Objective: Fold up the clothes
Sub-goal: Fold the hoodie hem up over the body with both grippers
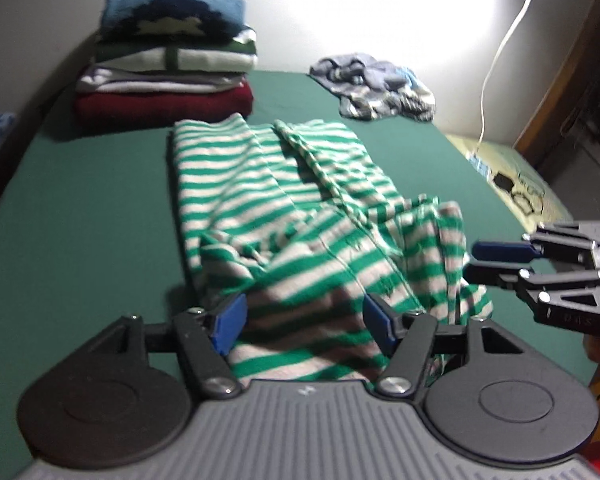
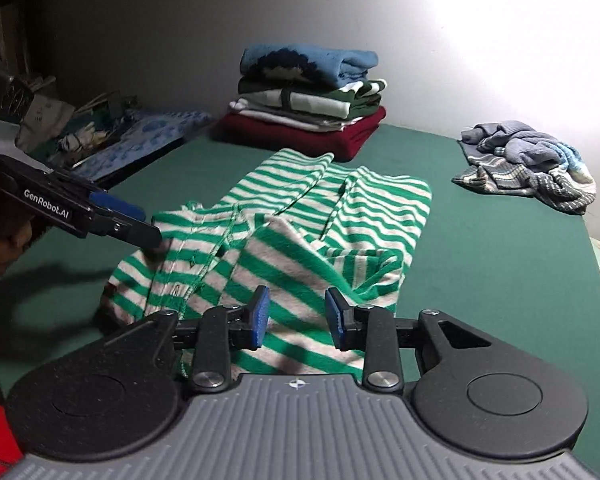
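Observation:
A green-and-white striped garment lies partly folded on the green table, its near end bunched up. My left gripper hovers over that near end, open, with cloth showing under the gap and neither pad pressing it. In the right wrist view the left gripper comes in from the left, its tips at the garment's left edge. My right gripper is open a little over the near right part of the garment, holding nothing. From the left wrist view the right gripper sits at the garment's right edge.
A stack of folded clothes stands at the back of the table. A crumpled blue-grey striped garment lies at the back right. A white cable hangs down the wall. Clutter lies beyond the table's left side.

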`<state>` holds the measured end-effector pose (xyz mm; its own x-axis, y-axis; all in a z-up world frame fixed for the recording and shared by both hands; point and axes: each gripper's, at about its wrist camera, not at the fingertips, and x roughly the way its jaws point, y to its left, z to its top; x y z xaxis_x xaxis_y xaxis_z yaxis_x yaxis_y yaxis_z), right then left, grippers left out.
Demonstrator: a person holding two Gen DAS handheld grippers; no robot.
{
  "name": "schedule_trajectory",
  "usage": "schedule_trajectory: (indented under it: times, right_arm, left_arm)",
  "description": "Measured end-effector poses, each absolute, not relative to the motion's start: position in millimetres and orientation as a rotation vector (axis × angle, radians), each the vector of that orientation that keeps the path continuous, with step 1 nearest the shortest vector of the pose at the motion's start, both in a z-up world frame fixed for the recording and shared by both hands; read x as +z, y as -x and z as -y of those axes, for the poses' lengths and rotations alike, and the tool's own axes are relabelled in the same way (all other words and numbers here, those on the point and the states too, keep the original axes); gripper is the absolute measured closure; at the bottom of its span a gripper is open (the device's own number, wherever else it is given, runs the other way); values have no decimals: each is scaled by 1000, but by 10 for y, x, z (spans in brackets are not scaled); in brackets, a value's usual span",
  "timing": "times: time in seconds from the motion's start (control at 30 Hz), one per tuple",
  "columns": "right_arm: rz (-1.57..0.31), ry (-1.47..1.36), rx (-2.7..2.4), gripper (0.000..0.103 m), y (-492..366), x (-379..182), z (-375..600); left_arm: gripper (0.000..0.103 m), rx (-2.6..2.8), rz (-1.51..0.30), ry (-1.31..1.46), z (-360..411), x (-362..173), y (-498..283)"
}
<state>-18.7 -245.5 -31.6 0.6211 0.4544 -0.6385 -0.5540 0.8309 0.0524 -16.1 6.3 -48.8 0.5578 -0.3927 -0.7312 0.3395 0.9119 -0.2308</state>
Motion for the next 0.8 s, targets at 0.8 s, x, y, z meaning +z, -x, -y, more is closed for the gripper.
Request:
schedule_trajectory:
  times: [0.8]
  right_arm:
    - [-697,152,523,88,-243,-701,2164]
  left_arm:
    - [33,-406,-775,-41,201,-538,-119]
